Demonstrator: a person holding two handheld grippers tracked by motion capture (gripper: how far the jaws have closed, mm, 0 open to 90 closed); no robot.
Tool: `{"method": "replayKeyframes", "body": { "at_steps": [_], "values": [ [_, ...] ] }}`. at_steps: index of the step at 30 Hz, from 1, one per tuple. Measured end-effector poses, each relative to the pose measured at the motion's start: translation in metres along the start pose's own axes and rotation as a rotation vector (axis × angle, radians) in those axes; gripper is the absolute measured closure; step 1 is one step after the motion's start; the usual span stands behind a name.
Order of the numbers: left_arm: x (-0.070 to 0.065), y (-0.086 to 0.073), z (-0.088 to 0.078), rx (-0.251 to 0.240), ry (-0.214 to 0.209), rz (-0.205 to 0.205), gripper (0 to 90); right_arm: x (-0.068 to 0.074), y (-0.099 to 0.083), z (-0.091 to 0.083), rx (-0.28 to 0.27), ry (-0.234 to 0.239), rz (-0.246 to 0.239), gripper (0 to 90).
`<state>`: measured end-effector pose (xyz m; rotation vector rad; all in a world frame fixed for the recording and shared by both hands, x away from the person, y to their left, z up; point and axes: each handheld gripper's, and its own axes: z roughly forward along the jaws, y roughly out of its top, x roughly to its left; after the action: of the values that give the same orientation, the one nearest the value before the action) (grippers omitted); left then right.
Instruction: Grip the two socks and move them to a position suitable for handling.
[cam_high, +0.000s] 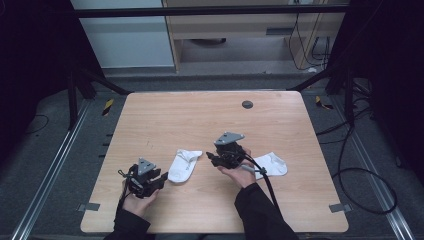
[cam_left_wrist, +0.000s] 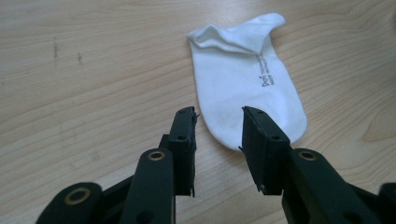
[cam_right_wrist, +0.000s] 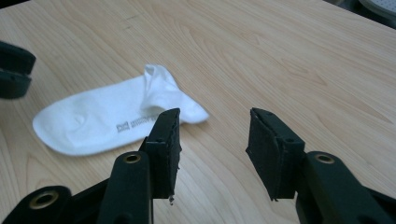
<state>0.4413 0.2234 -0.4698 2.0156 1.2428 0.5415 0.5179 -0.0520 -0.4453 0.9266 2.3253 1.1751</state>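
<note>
A pale, wood-grained desk (cam_high: 165, 115) with rounded corners fills the middle of the high view. On it lie two short white cotton ankle socks. The left sock (cam_high: 184, 165) lies a little below the middle of that frame, its cuff toward the far edge and its toe toward the near edge. The right sock (cam_high: 271, 164) lies flat at the right of centre, partly behind the person's right hand.

The left tool (cam_high: 161, 179), black with a grey three-cornered plate on top, sits at lower left in the high view, held low over the desk and aimed at the toe of the left sock. In the left gripper view its jaws stand apart with the rounded toe of that sock (cam_left_wrist: 243, 79) just beyond and between their tips; the pads (cam_left_wrist: 187, 135) do not seem to press the cloth, though the angle makes contact hard to judge. Small grey printed lettering runs along the sock's side there, and the cuff is rumpled at the top of the frame.

The right tool (cam_high: 212, 159) is just right of centre in the high view, pointing left. In the right gripper view its jaws are spread over bare wood, with the left sock (cam_right_wrist: 112, 116) lying at middle left, near the left jaw but not between the two. A small dark round disc (cam_high: 247, 104) is set in the desk near its far edge.
</note>
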Motion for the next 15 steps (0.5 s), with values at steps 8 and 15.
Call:
{"method": "replayKeyframes", "body": {
  "at_steps": [8,15],
  "values": [
    [-0.007,-0.001,0.012,0.025,-0.005,0.019,64.4,0.013,0.003,0.034,0.026,0.017,-0.006,57.1],
    [-0.009,-0.002,0.015,0.038,-0.005,0.028,64.6,0.021,0.003,0.057,0.029,0.04,-0.009,59.5]
  ]
}}
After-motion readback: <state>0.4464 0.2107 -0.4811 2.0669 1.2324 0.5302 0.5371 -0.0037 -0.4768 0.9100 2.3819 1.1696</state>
